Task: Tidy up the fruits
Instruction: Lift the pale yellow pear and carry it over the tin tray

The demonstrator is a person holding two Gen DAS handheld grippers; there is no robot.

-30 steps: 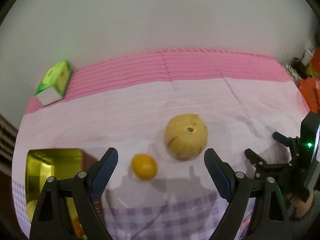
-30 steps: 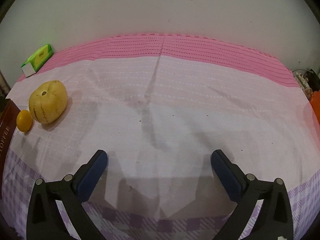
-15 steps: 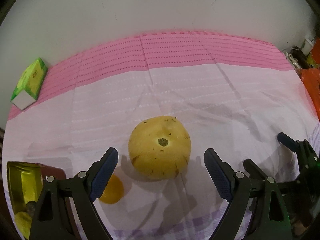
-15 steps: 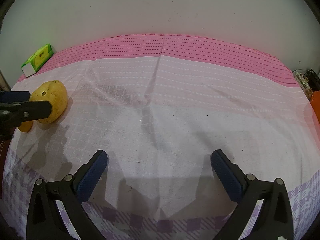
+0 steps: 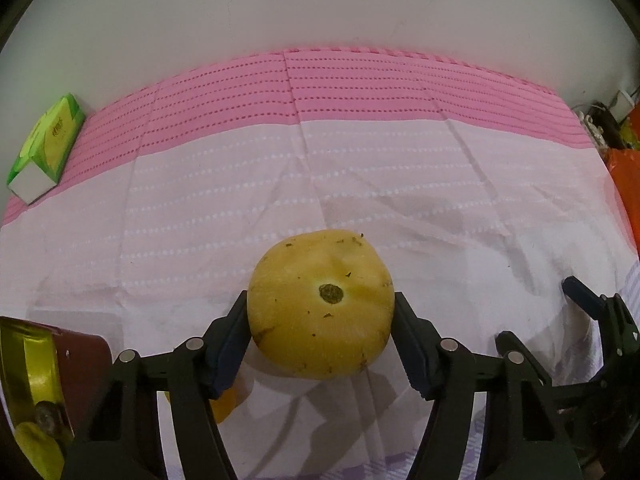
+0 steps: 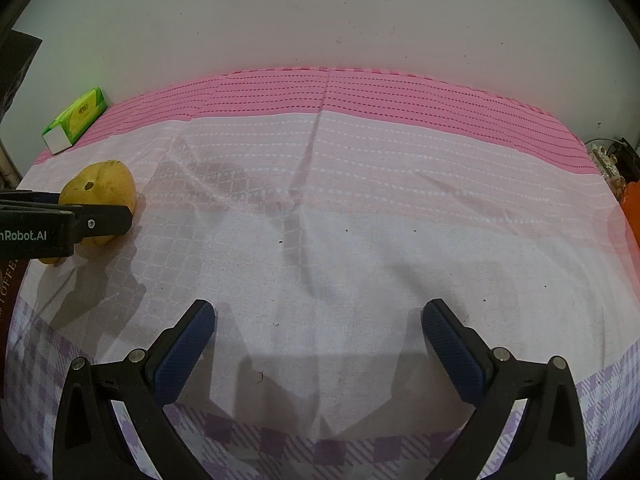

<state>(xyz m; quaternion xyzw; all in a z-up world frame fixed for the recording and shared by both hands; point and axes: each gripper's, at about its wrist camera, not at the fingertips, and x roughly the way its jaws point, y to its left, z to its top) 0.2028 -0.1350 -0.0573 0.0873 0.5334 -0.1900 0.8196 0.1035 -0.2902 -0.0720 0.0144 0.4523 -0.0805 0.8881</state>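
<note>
A cloth-covered table (image 6: 360, 264) fills both views: its far band is bright pink with dotted stripes, the broad middle is pale pinkish white and creased, and the near edge turns to a lilac check. Behind it rises a plain off-white wall (image 6: 320, 20) with a few small marks. A green tissue box (image 5: 46, 146) lies on the pink band at the far left, and at the far right edge there is orange material with some dark clutter beside it (too small and warped to identify). The yellow melon (image 5: 320, 304) sits on the pale cloth, left of centre of the table, stem scar facing the left wrist camera; the left gripper (image 5: 320, 320) has its blue pads pressed against the fruit's two sides, clamped on it. Just below the left finger a small orange fruit (image 5: 224, 404) is mostly hidden by the finger, so only a sliver shows. At the near left a dark red box with a gold interior (image 5: 36, 364) is cut off by the frame; something yellow lies inside, hard to make out. The right gripper (image 6: 318, 340) hovers over bare cloth well to the right of the melon, its fingers spread wide with nothing between them.
</note>
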